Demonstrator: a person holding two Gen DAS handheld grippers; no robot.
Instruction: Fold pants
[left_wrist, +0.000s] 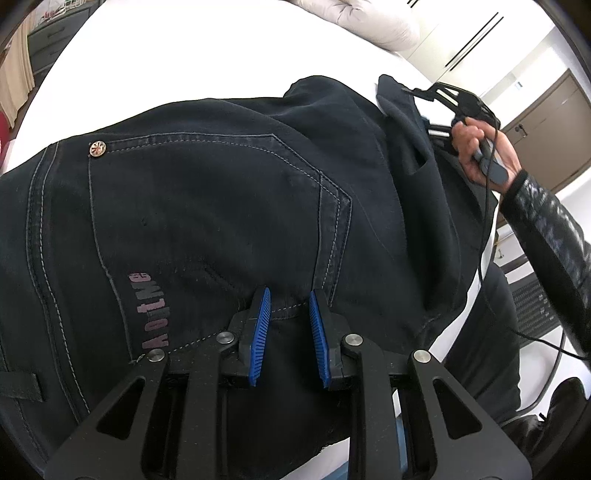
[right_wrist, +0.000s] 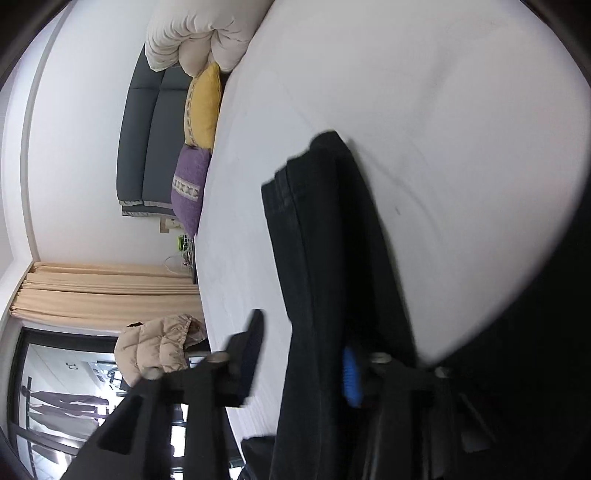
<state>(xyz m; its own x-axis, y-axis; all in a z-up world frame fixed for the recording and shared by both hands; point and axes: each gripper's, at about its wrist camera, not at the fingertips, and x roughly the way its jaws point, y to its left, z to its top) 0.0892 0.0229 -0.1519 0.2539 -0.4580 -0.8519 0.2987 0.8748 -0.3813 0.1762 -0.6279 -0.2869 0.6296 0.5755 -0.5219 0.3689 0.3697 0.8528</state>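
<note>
Dark navy pants (left_wrist: 221, 206) lie on a white bed (left_wrist: 184, 55), back pocket and a metal rivet (left_wrist: 96, 148) facing up. My left gripper (left_wrist: 290, 301) is open, its blue pads (left_wrist: 263, 325) resting on the pocket's lower seam with nothing between them. My right gripper (left_wrist: 443, 96), held in a hand at the pants' far right, lifts a fold of the cloth. In the right wrist view the right gripper (right_wrist: 306, 354) is open with the pant leg (right_wrist: 325, 258) draped over the blue-padded finger (right_wrist: 351, 376).
A white duvet (right_wrist: 192, 33), a yellow pillow (right_wrist: 203, 107) and a purple pillow (right_wrist: 188, 188) lie by a grey headboard (right_wrist: 144, 140). Beige curtains (right_wrist: 103, 291) and a tan puffer jacket (right_wrist: 159, 347) are beside the bed. Wooden cabinets (left_wrist: 546, 125) stand at right.
</note>
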